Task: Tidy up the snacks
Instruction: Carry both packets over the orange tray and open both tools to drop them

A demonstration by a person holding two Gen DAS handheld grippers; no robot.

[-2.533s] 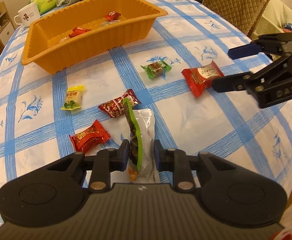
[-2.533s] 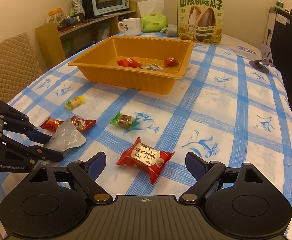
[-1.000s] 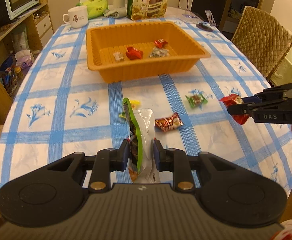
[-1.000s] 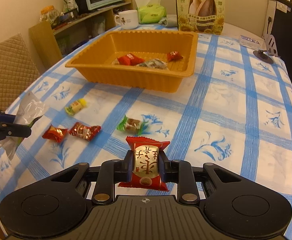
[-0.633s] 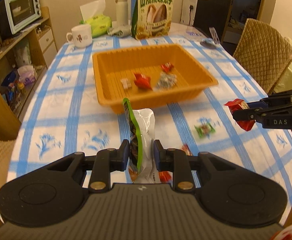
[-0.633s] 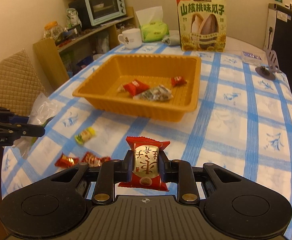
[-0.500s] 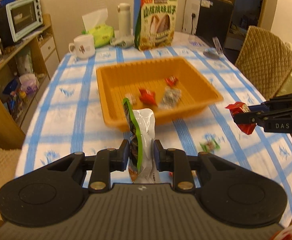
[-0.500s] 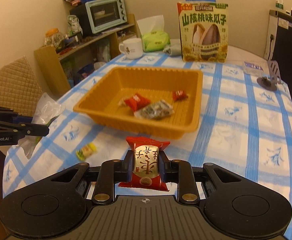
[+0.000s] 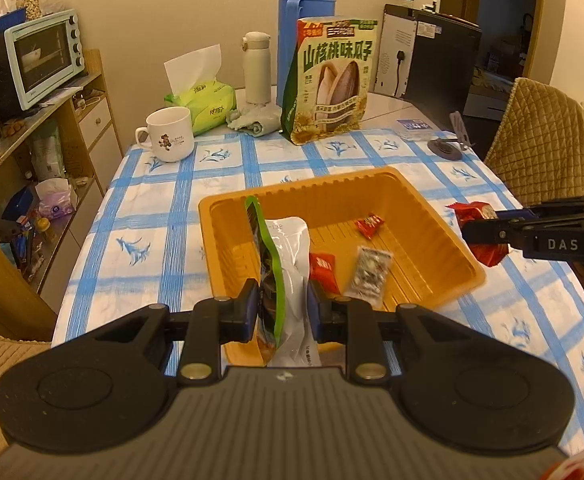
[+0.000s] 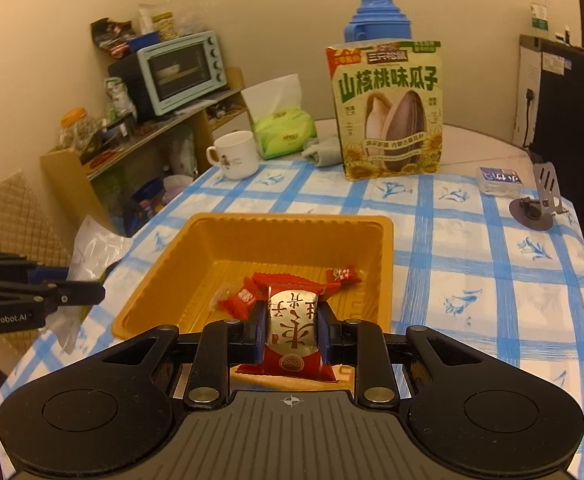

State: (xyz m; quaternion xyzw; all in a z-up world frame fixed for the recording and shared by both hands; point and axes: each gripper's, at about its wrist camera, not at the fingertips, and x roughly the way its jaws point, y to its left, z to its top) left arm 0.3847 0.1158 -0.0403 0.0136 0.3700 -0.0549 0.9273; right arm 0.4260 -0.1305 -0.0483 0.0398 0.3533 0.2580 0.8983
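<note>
Two snacks hang above an orange plastic tray (image 9: pixel 444 216) on a blue-checked tablecloth (image 9: pixel 159 216), each gripped and ready to drop. Three wrapped pieces already lie on the tray floor: a small red candy (image 9: pixel 368 225) toward the far side, a second red candy (image 9: pixel 324 266), and a silver-wrapped sweet (image 9: pixel 368 274) beside it. By these views the sorting looks partly done, with both carried packets not yet released; whether loose snacks are left on the cloth cannot be told from here. The left gripper (image 9: pixel 283 307) is pressed onto a green-edged silver pouch (image 9: pixel 287 264), held upright on edge near the tray's near left corner. The right gripper (image 10: pixel 291 330) pinches a red-and-silver snack packet (image 10: pixel 292 320) by its sides, over the tray's near rim.
</note>
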